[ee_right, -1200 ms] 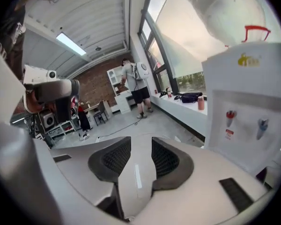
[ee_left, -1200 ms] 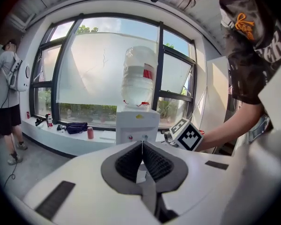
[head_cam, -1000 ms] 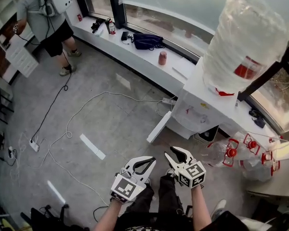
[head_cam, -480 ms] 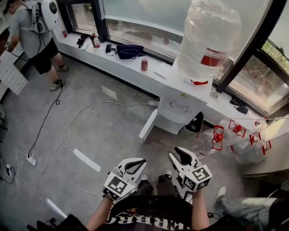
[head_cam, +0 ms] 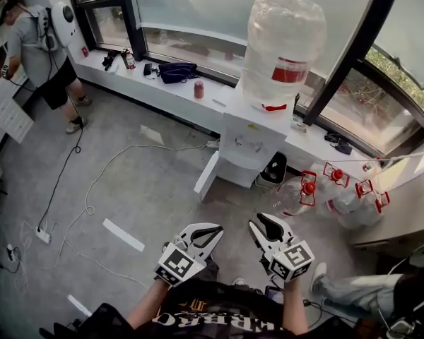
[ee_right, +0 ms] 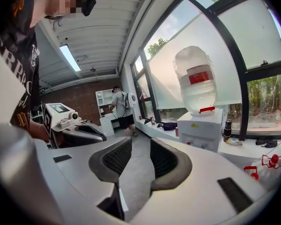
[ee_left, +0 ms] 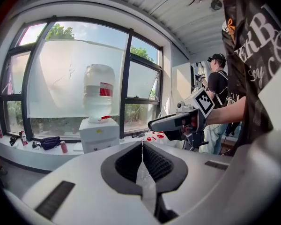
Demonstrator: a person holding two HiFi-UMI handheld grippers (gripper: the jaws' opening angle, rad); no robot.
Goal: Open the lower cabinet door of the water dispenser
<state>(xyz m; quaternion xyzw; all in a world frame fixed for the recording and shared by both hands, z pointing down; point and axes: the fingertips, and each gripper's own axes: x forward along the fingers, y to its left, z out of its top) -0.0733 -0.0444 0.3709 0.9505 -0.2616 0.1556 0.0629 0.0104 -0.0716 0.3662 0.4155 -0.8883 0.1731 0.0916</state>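
Note:
The white water dispenser (head_cam: 249,147) stands against the window ledge with a big clear bottle (head_cam: 283,41) on top. A white panel (head_cam: 206,176) juts out from its lower left side, like a door standing ajar. Both grippers hang in the air well short of it and point toward it. My left gripper (head_cam: 218,229) (ee_left: 142,145) is shut, pads together, with nothing in them. My right gripper (head_cam: 260,223) (ee_right: 140,150) is open with a gap between its pads; its jaws have just been closing a little, and nothing is between them. The dispenser (ee_left: 99,135) (ee_right: 200,128) shows ahead in both gripper views.
Empty bottles with red caps (head_cam: 325,189) lie on the floor right of the dispenser, and a black object (head_cam: 274,168) stands beside it. White cables (head_cam: 92,189) and tape strips (head_cam: 124,235) cross the grey floor. A person (head_cam: 39,48) stands far left; another's legs (head_cam: 353,295) show bottom right.
The head view has swung, so the dispenser now sits nearer the centre and more upright. Both grippers have come up and stay low in the view, side by side.

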